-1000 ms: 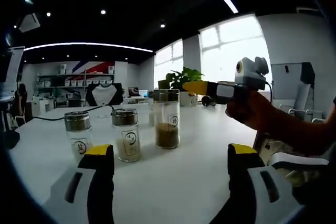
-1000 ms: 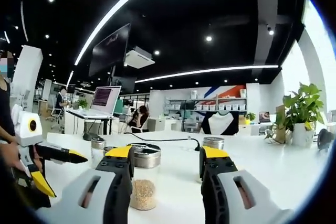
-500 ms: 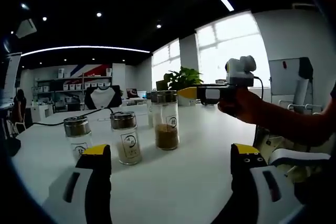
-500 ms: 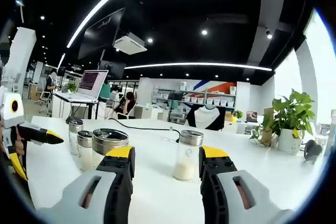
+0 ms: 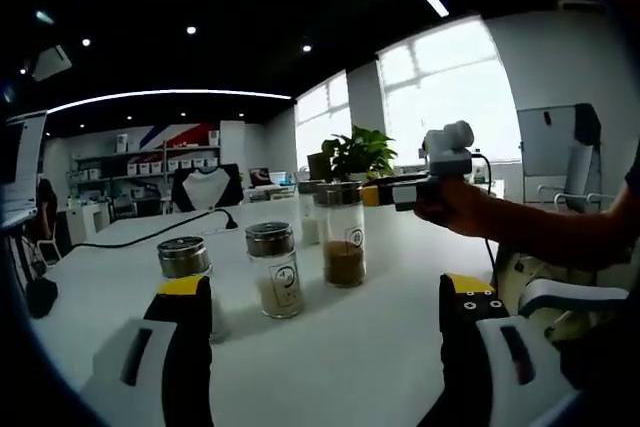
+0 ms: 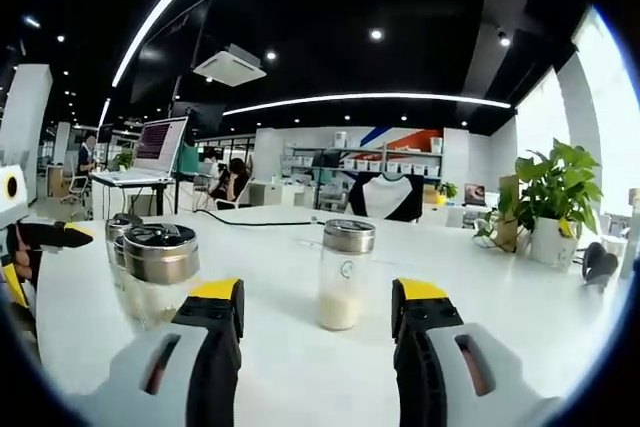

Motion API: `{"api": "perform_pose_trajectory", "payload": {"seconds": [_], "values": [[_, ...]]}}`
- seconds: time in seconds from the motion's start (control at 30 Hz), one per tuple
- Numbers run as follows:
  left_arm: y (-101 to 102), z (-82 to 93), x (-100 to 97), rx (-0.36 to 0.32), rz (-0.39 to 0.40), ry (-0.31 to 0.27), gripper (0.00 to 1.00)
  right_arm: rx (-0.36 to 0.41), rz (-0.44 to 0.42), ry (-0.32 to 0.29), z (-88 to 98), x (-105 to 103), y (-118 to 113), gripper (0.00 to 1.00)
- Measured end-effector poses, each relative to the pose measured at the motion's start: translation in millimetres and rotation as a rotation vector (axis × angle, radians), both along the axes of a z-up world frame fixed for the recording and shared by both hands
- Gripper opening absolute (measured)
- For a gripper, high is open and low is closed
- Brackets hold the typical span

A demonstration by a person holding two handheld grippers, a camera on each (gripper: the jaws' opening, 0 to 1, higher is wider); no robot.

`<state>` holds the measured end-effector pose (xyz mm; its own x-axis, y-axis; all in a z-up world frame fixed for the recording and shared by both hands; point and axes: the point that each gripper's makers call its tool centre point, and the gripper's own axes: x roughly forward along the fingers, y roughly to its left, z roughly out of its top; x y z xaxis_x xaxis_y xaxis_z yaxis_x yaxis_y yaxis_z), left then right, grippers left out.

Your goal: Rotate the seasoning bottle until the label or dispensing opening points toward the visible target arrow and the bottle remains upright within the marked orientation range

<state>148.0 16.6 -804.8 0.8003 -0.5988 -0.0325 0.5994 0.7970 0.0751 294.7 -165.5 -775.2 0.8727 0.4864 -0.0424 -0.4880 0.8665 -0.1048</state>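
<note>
Both claws spread wide, nothing held. Right gripper (image 6: 318, 302) lined up on a lone seasoning bottle (image 6: 345, 274) standing upright on the white table (image 6: 540, 347), framed between the yellow-tipped jaws but well short of them; likely the one to be turned. Left gripper (image 5: 328, 297) low over the same table, facing a row of three other bottles.

Risks from here, as a judgement:
- No target arrow or marked range visible on the table in either view, so easy to turn the bottle to the wrong heading.
- Tall, narrow bottle, smooth glass: off-centre squeeze or high grip likely to tip or drag it instead of spinning it.
- Nearby steel-capped bottle (image 6: 155, 272) just beside the right gripper's left jaw; a wide sweep could knock it.
- Wrong bottle easily picked among near-identical ones.

Look of the bottle: clear glass cylinder, ribbed metal cap, pale grainy filling in the lower third, small round label facing the right gripper view. Dispensing opening not discernible.

In the left gripper view: brown-filled bottle (image 5: 343, 237), pale-filled bottle (image 5: 274, 269), and a third bottle (image 5: 187, 267) partly behind the left jaw.
</note>
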Motion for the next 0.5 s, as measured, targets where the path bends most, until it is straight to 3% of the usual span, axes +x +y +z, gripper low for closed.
{"api": "perform_pose_trajectory", "payload": {"seconds": [0.23, 0.5], "values": [[16, -1.5, -7.1, 0.030, -0.001, -0.017, 1.00, 0.055, -0.010, 0.001, 4.8, 7, -4, 0.57], [34, 2.6, -5.8, -0.042, 0.003, -0.021, 1.00, 0.055, -0.003, 0.010, 7.1, 18, 0, 0.55]]}}
